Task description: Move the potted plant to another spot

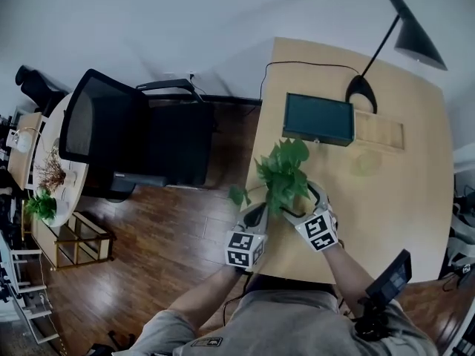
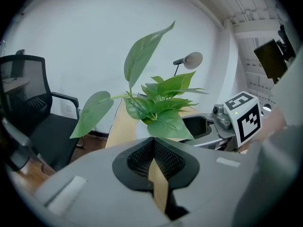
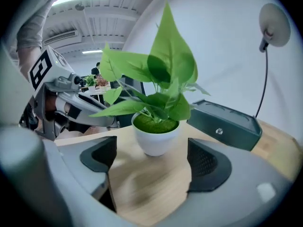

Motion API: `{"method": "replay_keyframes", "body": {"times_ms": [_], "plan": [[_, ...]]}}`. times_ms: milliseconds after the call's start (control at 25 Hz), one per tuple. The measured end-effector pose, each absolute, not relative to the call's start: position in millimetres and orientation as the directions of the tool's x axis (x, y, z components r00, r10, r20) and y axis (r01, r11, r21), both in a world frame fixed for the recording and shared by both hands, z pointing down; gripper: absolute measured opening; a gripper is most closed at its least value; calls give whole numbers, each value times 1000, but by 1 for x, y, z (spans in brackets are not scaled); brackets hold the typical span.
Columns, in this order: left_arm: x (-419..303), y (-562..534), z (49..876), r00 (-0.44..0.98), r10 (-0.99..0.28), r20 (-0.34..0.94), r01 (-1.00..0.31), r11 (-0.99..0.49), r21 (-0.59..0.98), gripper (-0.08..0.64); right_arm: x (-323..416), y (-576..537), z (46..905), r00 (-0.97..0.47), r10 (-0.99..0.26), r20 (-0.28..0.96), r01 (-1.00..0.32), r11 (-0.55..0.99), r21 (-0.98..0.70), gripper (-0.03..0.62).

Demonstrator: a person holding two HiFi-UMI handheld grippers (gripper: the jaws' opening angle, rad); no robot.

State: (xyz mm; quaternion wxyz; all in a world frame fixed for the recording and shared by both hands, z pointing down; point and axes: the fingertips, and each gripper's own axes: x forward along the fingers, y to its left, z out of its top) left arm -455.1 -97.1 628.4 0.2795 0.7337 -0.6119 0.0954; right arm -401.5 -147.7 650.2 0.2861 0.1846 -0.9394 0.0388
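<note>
right gripper view, right hand-held gripper (image 3: 152, 159) wide open just short of white potted plant (image 3: 156, 132) on wooden surface (image 3: 142, 186), left hand-held gripper (image 2: 154, 148) closed on nothing

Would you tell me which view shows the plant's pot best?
The right gripper view: the pot stands whole on the table beyond the open jaws. In the head and left gripper views, only the leaves show.

Plant (image 1: 283, 173) on desk (image 1: 393, 199); box (image 1: 318, 119) + lamp (image 1: 362, 90) behind; chair (image 1: 141, 136) to L.
</note>
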Motion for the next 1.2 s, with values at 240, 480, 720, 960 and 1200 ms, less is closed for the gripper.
{"method": "replay_keyframes", "body": {"times_ms": [240, 480, 720, 960, 1200], "plan": [[-433, -79, 601, 229, -863, 450, -953, -106, 282, -6, -376, -137, 607, -788, -360, 500, -393, 919, 42, 428], [-393, -72, 563, 202, -902, 382, -960, -105, 260, -6, -335, -129, 552, -823, -417, 387, -424, 903, 70, 162], [-332, -70, 530, 207, -926, 316, -964, -138, 227, -6, -280, -114, 511, -840, -447, 307, -441, 893, 92, 6], [-258, -60, 511, 233, -934, 272, -962, -180, 207, -6, -213, -94, 489, -842, -469, 265, -458, 883, 106, 6], [-193, -49, 503, 243, -940, 241, -959, -195, 207, -6, -140, -71, 490, -833, -482, 270, -478, 874, 85, 6]]}}
